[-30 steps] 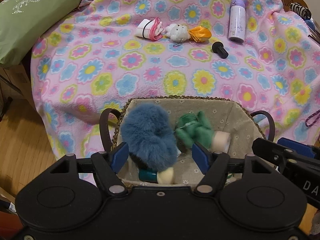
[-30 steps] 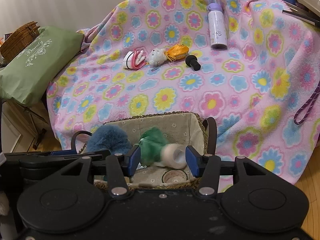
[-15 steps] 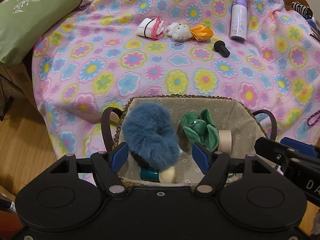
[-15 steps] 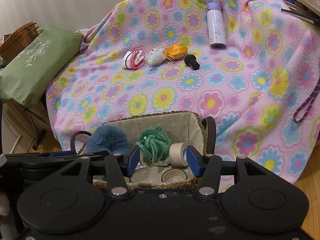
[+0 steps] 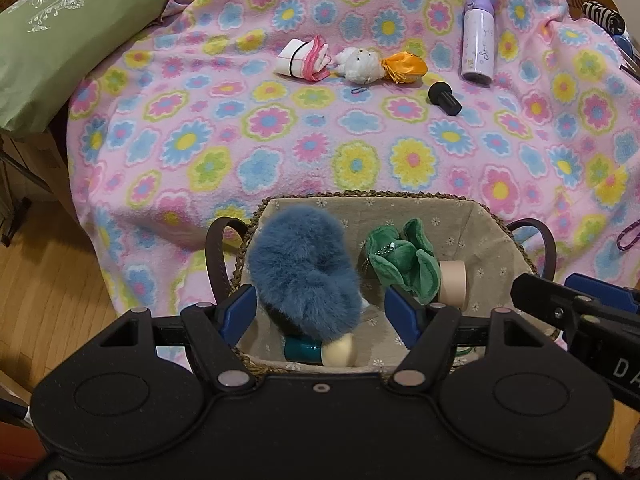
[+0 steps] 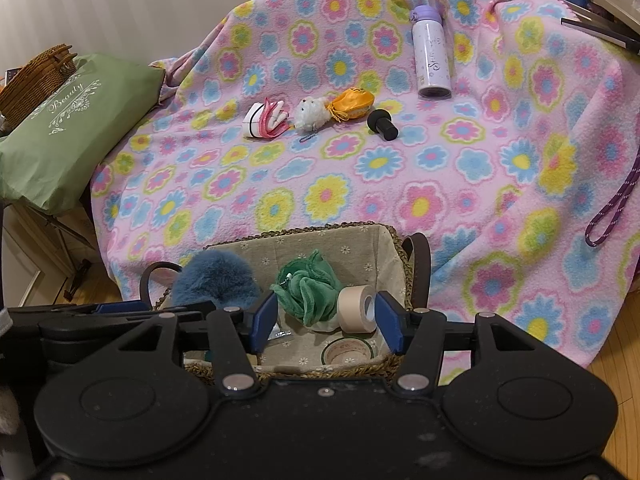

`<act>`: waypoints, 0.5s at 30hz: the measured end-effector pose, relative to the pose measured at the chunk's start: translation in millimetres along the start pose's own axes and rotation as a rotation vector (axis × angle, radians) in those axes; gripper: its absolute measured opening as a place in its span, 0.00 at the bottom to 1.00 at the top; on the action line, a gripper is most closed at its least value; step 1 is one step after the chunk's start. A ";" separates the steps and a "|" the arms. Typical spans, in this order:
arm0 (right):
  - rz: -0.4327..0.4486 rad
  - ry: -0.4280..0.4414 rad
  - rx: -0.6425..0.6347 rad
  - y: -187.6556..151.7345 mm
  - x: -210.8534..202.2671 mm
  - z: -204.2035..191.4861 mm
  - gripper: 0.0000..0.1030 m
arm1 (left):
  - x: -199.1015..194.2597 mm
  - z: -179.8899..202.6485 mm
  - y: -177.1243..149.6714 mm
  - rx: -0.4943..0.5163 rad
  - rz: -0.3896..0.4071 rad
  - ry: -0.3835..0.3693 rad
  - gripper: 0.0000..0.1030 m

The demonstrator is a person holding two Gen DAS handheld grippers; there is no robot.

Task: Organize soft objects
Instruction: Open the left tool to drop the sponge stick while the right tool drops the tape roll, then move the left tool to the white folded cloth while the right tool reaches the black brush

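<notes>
A lined wicker basket (image 5: 448, 216) (image 6: 360, 236) stands in front of a flowered blanket. In it lie a fluffy blue soft object (image 5: 300, 268) (image 6: 216, 284), a green plush (image 5: 404, 264) (image 6: 308, 288), a beige tape roll (image 5: 452, 284) (image 6: 358, 308) and a teal and cream item (image 5: 320, 354). My left gripper (image 5: 320, 316) is open and empty above the blue object. My right gripper (image 6: 326, 326) is open and empty above the green plush and the tape roll. On the blanket lie a white and pink pouch (image 5: 304, 58) (image 6: 266, 118), a white plush (image 5: 362, 66) (image 6: 312, 114) and an orange pouch (image 5: 404, 68) (image 6: 354, 104).
A lilac bottle (image 5: 478, 40) (image 6: 430, 54) and a black knob (image 5: 444, 98) (image 6: 382, 124) lie on the blanket (image 5: 200, 128) (image 6: 440, 184). A green pillow (image 5: 60, 32) (image 6: 68, 128) is at the left. A purple cord (image 6: 614, 204) hangs at the right. Wood floor (image 5: 44, 296) lies below.
The green plush and the tape roll have dropped from between my right gripper's fingers into the basket and settled. Both grippers have risen slightly.
</notes>
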State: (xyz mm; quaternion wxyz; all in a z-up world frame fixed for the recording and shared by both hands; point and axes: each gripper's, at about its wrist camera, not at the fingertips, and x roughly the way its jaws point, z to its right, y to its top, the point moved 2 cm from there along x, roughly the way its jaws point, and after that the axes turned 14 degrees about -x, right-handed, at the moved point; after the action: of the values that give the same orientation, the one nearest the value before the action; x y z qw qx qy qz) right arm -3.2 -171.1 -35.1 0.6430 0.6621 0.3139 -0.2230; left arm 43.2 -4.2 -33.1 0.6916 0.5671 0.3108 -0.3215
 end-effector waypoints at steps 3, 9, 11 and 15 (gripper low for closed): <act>-0.001 0.000 -0.001 -0.1 0.1 0.4 0.52 | -0.7 1.1 -0.3 0.003 0.005 0.004 0.64; 0.002 -0.011 -0.005 0.1 1.8 3.5 0.53 | -6.2 0.4 2.2 0.008 0.050 0.018 0.65; 0.005 -0.016 -0.007 1.8 3.8 5.1 0.54 | -7.4 -0.1 4.9 0.010 0.067 0.026 0.65; 0.003 -0.030 -0.019 8.5 10.0 9.4 0.54 | -7.8 0.5 13.0 0.031 0.104 0.043 0.65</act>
State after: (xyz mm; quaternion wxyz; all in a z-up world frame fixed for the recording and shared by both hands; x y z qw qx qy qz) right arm 10.8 -178.9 -36.8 0.6543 0.6529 0.3052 -0.2290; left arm 48.9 -2.1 -19.2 0.6917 0.5999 0.2908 -0.2776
